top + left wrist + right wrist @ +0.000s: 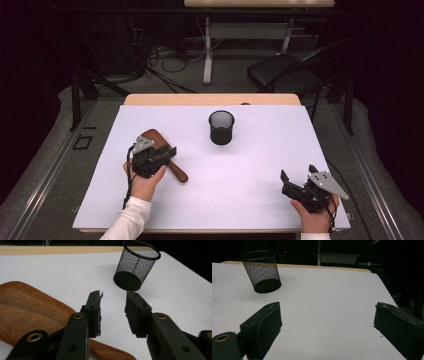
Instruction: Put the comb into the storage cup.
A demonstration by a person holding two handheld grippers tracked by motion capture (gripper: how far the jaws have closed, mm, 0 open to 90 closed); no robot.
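A brown wooden paddle (pixel 151 136) (pixel 25 307) lies on the left of the white table (pixel 250 160), its handle pointing toward the front right. My left gripper (pixel 167 152) (pixel 113 306) hovers over the paddle where blade meets handle. Its jaws stand partly apart with bare table showing between them, and the wood passes under the left jaw. A black mesh cup (pixel 221 127) (pixel 136 265) (pixel 262 270) stands upright at the table's middle back. My right gripper (pixel 298 173) (pixel 327 322) rests near the front right corner, jaws wide open and empty.
A black chair (pixel 285 70) stands beyond the table's far right corner. Another table's legs (pixel 207 50) and cables lie on the floor behind. The wooden far edge (pixel 210 99) of the table shows past the white sheet.
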